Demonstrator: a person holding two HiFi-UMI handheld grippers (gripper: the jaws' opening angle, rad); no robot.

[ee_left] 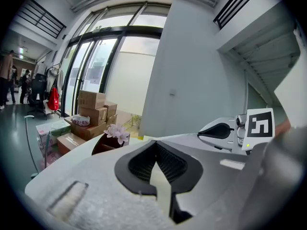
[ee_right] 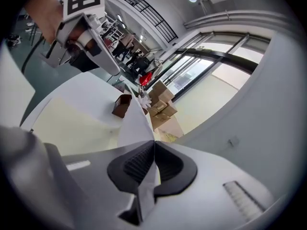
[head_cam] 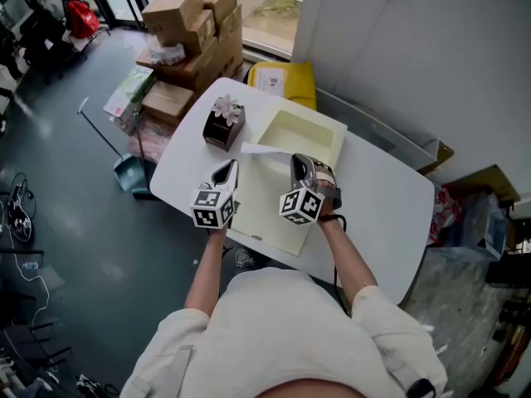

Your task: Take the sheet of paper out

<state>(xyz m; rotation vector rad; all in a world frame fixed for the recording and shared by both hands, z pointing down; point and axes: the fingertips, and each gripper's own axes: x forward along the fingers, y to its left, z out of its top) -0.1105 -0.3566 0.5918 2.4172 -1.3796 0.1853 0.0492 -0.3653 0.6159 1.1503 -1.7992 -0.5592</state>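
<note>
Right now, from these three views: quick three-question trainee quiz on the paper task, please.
1. True or false: the right gripper is shut on the white sheet of paper.
2. What stands on the table next to the cream folder? A) a brown box with a flower on top; B) a mug; C) a laptop.
3. Fill in: the left gripper has its jaws ___ on an edge of the cream folder.

Key: 1 true; 2 A; 3 shut.
</note>
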